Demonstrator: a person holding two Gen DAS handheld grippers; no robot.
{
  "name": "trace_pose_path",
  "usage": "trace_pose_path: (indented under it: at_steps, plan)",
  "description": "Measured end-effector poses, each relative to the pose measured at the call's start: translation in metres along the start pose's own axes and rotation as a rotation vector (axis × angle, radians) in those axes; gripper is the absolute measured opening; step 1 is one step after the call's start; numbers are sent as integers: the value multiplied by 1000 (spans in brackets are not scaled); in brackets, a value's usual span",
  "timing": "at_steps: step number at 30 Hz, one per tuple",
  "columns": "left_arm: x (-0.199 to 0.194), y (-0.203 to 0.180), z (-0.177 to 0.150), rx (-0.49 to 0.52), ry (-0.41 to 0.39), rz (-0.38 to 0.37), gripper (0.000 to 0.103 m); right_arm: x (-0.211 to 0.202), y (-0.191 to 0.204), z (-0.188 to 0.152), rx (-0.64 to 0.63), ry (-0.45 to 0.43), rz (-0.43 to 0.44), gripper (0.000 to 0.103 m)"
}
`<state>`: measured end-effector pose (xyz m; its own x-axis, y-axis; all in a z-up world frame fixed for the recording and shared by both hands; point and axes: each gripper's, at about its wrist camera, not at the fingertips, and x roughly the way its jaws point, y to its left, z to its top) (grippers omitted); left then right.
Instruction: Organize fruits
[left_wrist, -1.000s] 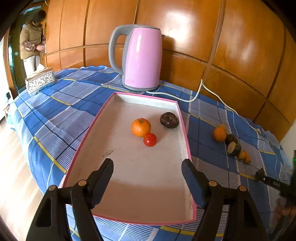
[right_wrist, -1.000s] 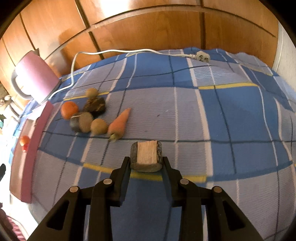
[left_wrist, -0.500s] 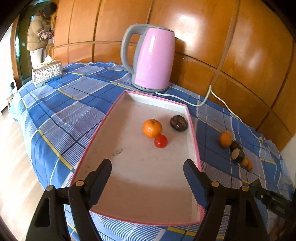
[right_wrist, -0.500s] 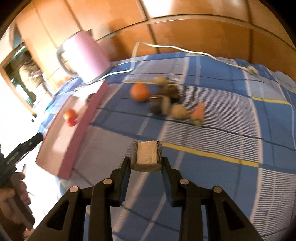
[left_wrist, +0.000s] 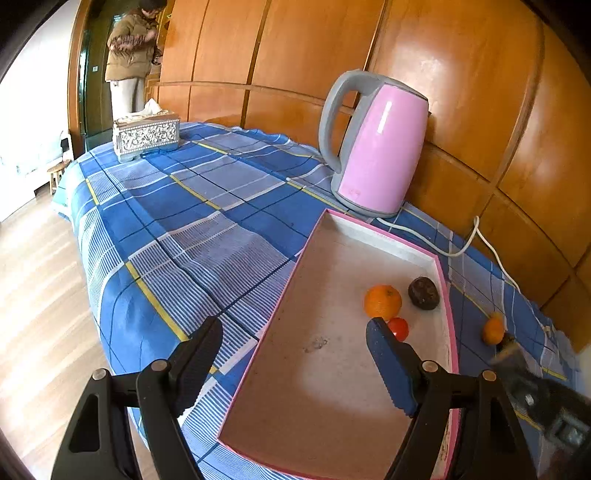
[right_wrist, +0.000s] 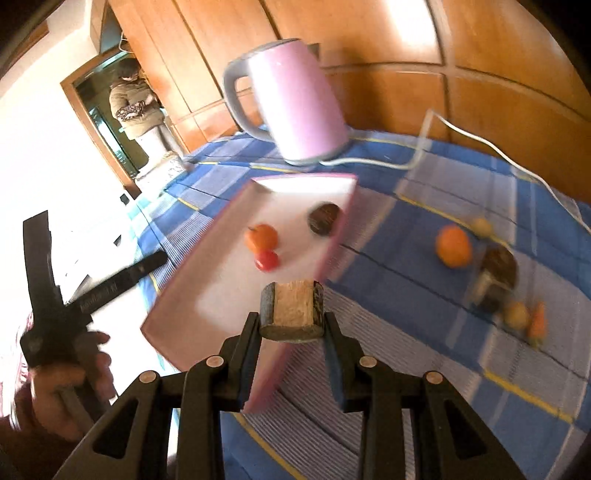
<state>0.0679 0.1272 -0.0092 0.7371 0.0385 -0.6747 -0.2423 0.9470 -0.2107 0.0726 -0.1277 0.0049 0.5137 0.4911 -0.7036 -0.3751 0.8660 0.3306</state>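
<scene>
Pink tray (left_wrist: 334, 424) on the checked cloth holds an orange (left_wrist: 382, 301), a tomato (left_wrist: 399, 328) and a dark fruit (left_wrist: 423, 293).

Right gripper (right_wrist: 291, 332) clamps a cut chunk (right_wrist: 291, 309) by its rind sides; looks stiff and light, cut faces may slip.

Left gripper (left_wrist: 295, 362) gapes wide, empty.

Loose pile (right_wrist: 495, 280) is blurred; kinds unclear.

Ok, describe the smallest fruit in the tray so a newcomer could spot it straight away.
Find the pink kettle at the wooden wall; the pink-rimmed tray lies just in front of it. Three items cluster near its right side. The small red tomato sits nearest the camera, beside the orange: the only red one, unlike the dark brown fruit.
</scene>
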Motion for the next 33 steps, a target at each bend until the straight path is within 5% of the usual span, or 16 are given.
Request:
trace_pose_path:
  at_steps: [6, 13, 33]
  plan:
    - [0, -5, -3, 18, 6, -15, 80, 35, 11, 19, 23, 13, -18, 39]
    - [1, -18, -12, 50, 27, -37, 81, 26, -8, 1, 67, 15, -65, 46]
    - [-24, -101, -62, 349, 42, -217, 81, -44, -95, -73, 255, -71, -495, 47]
